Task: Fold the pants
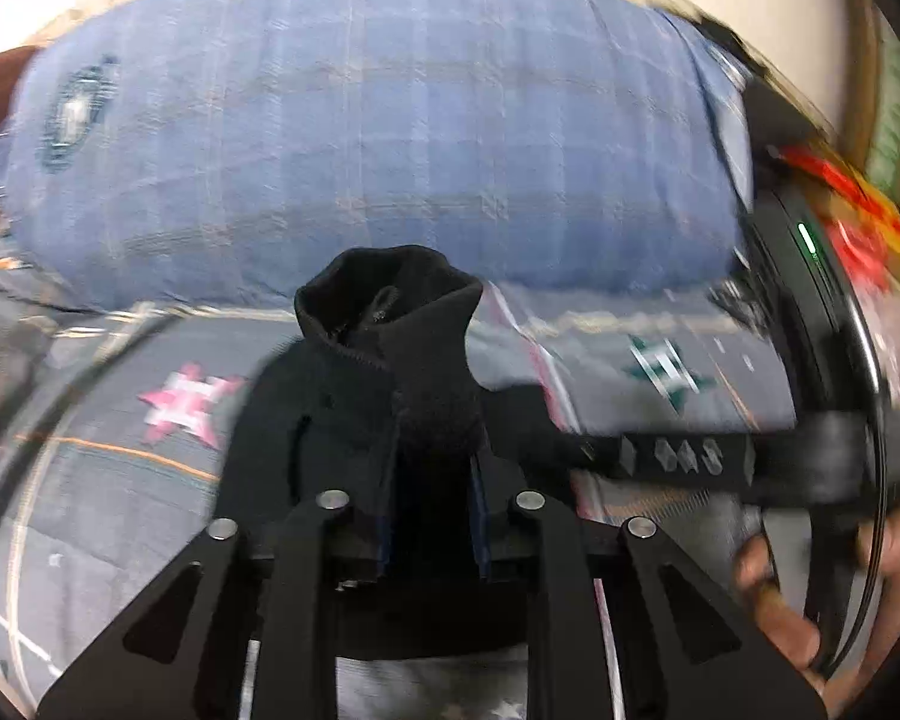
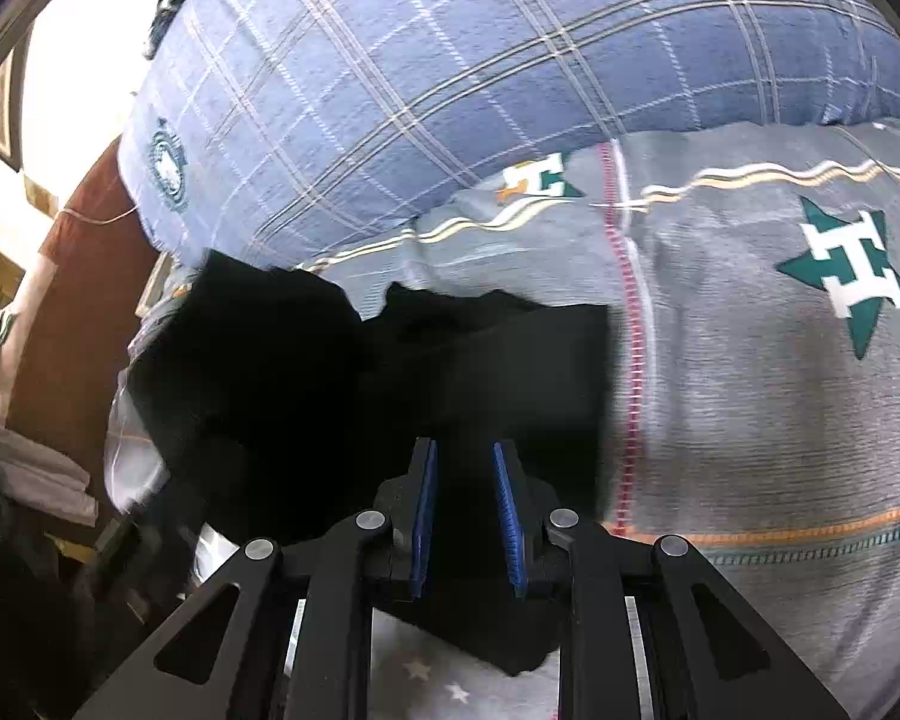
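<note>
Black pants (image 1: 390, 372) hang bunched from the left gripper (image 1: 432, 516), whose jaws are clamped on the fabric above a grey starred bedspread (image 1: 660, 372). The right gripper (image 2: 465, 516) stands slightly apart, blue pads (image 2: 507, 516) bare, nothing pinched, over more of the pants lying on the bed. A blue plaid pillow (image 2: 450, 60) lies beyond.

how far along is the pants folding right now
Done: little that shows; the black pants lie bunched on the bedspread. In hand: the left gripper pinches a fold of them; whether the right gripper grips is unclear. Left: flattening and folding.
</note>
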Available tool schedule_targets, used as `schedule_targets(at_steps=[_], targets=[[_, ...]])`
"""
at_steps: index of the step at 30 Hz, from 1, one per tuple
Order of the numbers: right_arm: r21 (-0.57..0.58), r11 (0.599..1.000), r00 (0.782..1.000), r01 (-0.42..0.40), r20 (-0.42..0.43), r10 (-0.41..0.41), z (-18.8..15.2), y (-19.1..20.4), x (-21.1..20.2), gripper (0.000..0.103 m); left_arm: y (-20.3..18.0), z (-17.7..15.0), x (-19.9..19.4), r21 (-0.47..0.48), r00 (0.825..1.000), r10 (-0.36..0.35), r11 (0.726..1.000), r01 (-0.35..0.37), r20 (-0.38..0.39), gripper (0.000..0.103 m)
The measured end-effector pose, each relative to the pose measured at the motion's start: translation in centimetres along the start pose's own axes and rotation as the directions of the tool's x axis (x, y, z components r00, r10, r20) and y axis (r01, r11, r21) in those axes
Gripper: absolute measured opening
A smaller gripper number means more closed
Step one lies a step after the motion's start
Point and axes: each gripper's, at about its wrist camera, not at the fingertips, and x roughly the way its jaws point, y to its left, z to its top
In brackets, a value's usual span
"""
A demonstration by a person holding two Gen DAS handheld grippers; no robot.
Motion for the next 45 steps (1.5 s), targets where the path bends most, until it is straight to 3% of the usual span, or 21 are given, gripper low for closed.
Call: schedule_targets(at_steps=[2,4,6,9,13,15,20,26,30,31,34,39,42,45], targets=[[0.029,1.000,1.000,0.006,-0.014,-0.006,0.2,-0.9,0.4,0.022,-0.9,-0.6,0.8,0.031,0.999,-0.021,0.999,0.022,-0.032,0.033],[0.059,0.998,1.000,-0.004,-0.024,0.005,0.4,-1.6,0.7,0.022,-0.9,-1.0,1.1,0.007,0.991,-0.119,0.993,0.120,-0.068,0.058],[0.068,0.998,1.000,0.001,-0.030,0.001,0.5,-1.9,0.9,0.022,-0.6,-1.1,0.8,-0.035,0.977,-0.195,0.981,0.192,-0.083,0.063],[0.080,0.997,1.000,0.001,-0.023,0.000,0.7,-2.4,0.7,0.023,0.3,-0.9,-0.2,-0.055,0.972,-0.227,0.973,0.224,-0.066,0.067],[0.110,0.994,1.000,-0.011,0.005,0.011,1.3,-3.1,0.0,0.042,2.7,-0.6,-1.3,-0.130,0.957,-0.288,0.950,0.283,-0.028,0.070],[0.128,0.992,0.999,-0.023,0.026,0.020,1.6,-3.5,-0.6,0.051,4.6,-0.4,-1.8,-0.184,0.963,-0.268,0.947,0.263,-0.002,0.076],[0.153,0.983,0.994,-0.098,0.056,0.091,1.8,-3.8,-1.1,0.065,8.1,-0.4,-1.0,-0.282,0.993,-0.111,0.954,0.099,-0.028,0.076],[0.066,0.993,0.994,-0.100,-0.032,0.102,1.0,-0.9,1.8,0.066,10.6,-1.3,0.7,-0.389,0.991,-0.068,0.921,0.016,-0.119,0.076],[0.022,0.996,0.993,-0.087,-0.072,0.089,0.2,0.5,3.3,0.066,10.3,-1.8,1.4,-0.371,0.984,-0.072,0.928,0.007,-0.163,0.076],[0.003,0.998,0.995,-0.060,-0.075,0.060,-0.1,0.9,3.6,0.061,10.2,-1.9,1.6,-0.364,0.983,-0.070,0.931,0.003,-0.171,0.076],[-0.060,0.998,0.997,-0.002,-0.079,-0.003,-0.5,1.8,3.5,0.012,9.2,-1.8,1.9,-0.324,0.980,-0.055,0.946,-0.011,-0.194,0.076],[-0.073,0.996,0.999,-0.049,-0.025,0.047,-0.5,2.4,-0.6,0.007,8.4,-1.4,1.3,-0.280,0.984,-0.033,0.960,-0.019,-0.178,0.076],[-0.066,0.997,0.999,-0.035,0.009,0.035,-0.9,2.3,-2.3,0.007,8.3,-1.3,1.2,-0.264,0.983,-0.022,0.964,-0.028,-0.184,0.076],[-0.026,1.000,0.999,0.017,-0.048,-0.018,-1.5,0.6,-0.5,0.008,8.3,-1.7,2.2,-0.260,0.974,-0.024,0.965,-0.036,-0.224,0.076]])
